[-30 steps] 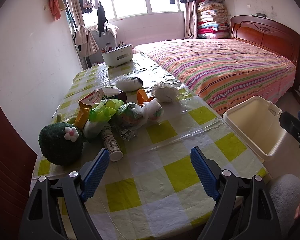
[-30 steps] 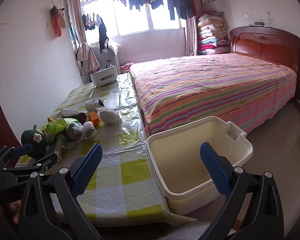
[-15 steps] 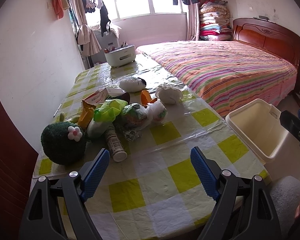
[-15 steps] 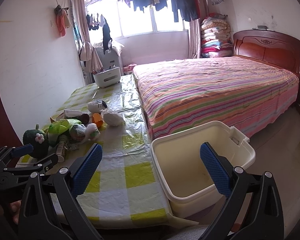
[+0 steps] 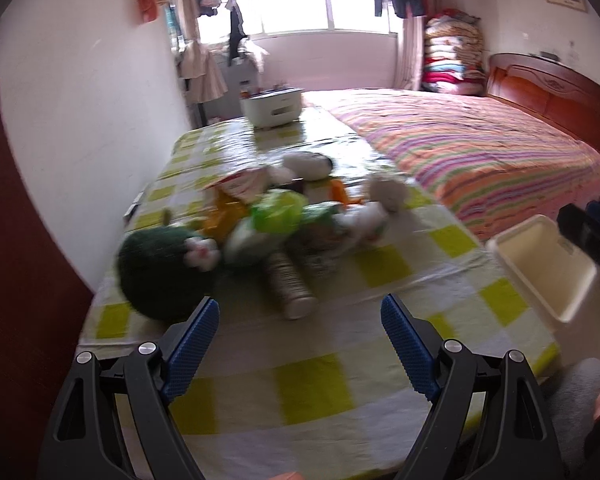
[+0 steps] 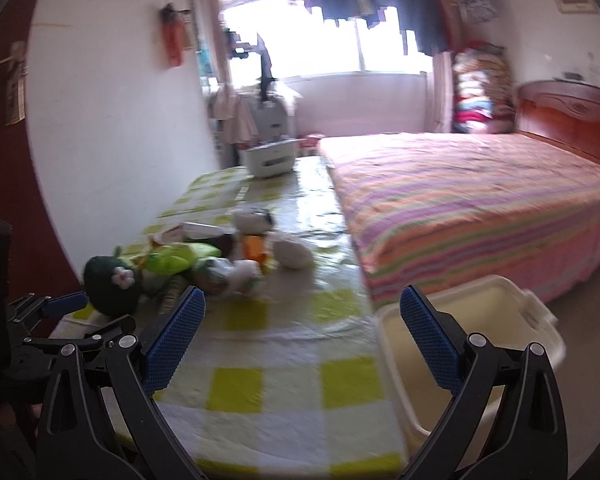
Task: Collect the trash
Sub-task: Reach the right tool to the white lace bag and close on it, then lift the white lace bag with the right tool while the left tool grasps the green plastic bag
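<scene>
A heap of trash lies on the checked table: a green wrapper, an orange packet, a small bottle on its side, a white bag and crumpled paper. My left gripper is open and empty, just short of the bottle. My right gripper is also open and empty, hovering over the table's near edge beside the cream bin. That heap sits ahead and to its left. Both views are blurred.
A dark green plush ball with a flower sits left of the heap. At the table's far end stands a white organiser box. A striped bed runs along the right. The bin stands off the table's right edge.
Both grippers have moved, and the views are now motion-blurred. The left one has come lower and closer to the heap. The right view has swung left, from the bin toward the table.
</scene>
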A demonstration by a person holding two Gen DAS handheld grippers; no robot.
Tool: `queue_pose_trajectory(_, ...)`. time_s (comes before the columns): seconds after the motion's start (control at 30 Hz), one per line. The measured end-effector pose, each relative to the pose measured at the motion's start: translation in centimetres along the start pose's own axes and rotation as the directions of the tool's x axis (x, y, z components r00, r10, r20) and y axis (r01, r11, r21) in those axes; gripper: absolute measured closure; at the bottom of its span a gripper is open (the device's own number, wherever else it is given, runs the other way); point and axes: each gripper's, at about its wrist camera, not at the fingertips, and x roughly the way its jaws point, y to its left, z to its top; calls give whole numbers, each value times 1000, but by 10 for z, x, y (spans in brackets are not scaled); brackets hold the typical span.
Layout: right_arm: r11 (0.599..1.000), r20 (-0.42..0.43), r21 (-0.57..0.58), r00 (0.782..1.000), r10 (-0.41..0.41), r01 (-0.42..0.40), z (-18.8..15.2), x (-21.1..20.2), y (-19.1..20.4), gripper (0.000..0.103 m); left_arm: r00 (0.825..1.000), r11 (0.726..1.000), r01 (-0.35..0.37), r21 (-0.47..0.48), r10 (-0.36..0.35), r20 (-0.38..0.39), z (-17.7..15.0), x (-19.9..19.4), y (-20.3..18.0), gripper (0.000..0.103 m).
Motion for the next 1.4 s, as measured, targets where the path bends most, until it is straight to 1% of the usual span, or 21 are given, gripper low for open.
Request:
queue_pose_trajectory(0.07,998,-7,-34,999,51,-51,3,13,13,6,1000,1000,-26,-16,27,4,-2,2,16,22)
queue_pose_trajectory(0.13,994,-18,-58,995,94,-95,7,27,25,6,997,997,-70,-39,70,10,-2,4,36,22)
queue_pose_trajectory(0.2,983,-48,-87,987,156,-160,12,44,36,6,993,992,-113,-57,114,12,2,9,58,22)
queue_pose_trajectory(0.27,978,-54,-96,982,180,-185,19,60,40,6,989,987,-142,-81,144,20,10,12,76,22)
queue_pose_trajectory(0.3,977,-51,-104,982,183,-188,23,69,41,6,989,986,-143,-90,146,26,14,13,82,22)
queue_pose_trajectory(0.47,984,-74,-114,989,132,-139,48,125,29,6,992,980,-118,-160,124,30,36,25,113,22)
queue_pose_trajectory(0.53,987,-96,-118,990,101,-112,51,150,23,6,991,979,-123,-165,129,28,36,31,119,22)
queue_pose_trajectory(0.6,988,-128,-114,988,87,-101,51,176,17,7,989,977,-143,-159,148,17,30,39,122,22)
queue_pose_trajectory(0.7,991,-187,-94,980,74,-93,47,207,8,9,989,978,-144,-153,146,6,20,46,125,22)
queue_pose_trajectory(0.73,991,-199,-95,977,69,-89,46,215,6,13,989,978,-142,-154,145,5,19,48,126,22)
queue_pose_trajectory(0.77,992,-215,-97,975,61,-84,45,223,5,15,991,979,-129,-155,132,7,18,49,128,22)
queue_pose_trajectory(0.9,993,-289,-93,956,46,-76,42,249,1,15,995,982,-98,-159,100,2,14,54,134,22)
queue_pose_trajectory(0.93,992,-307,-89,950,55,-86,42,255,1,15,995,982,-95,-160,96,-3,13,55,136,22)
queue_pose_trajectory(1.0,992,-345,-90,937,54,-90,40,264,1,25,996,982,-93,-163,92,-10,11,57,139,22)
queue_pose_trajectory(1.03,992,-370,-91,928,50,-89,38,270,1,35,996,983,-88,-164,86,-17,10,59,140,22)
queue_pose_trajectory(1.07,992,-385,-90,922,45,-86,36,275,0,40,996,983,-86,-164,83,-21,9,60,141,22)
queue_pose_trajectory(1.1,993,-392,-92,920,31,-73,34,278,-1,40,996,983,-83,-165,79,-27,8,61,142,22)
queue_pose_trajectory(1.17,995,-411,-87,912,10,-50,31,284,-6,51,996,982,-81,-168,76,-38,7,63,144,22)
queue_pose_trajectory(1.27,998,-392,-35,919,39,-57,31,279,-15,54,996,983,-78,-168,71,-45,6,64,143,22)
queue_pose_trajectory(1.3,998,-378,-28,925,44,-59,32,275,-17,54,997,983,-73,-168,67,-43,6,64,142,22)
queue_pose_trajectory(1.4,998,-344,-16,937,59,-68,34,261,-19,55,998,985,-57,-161,55,-18,6,59,139,22)
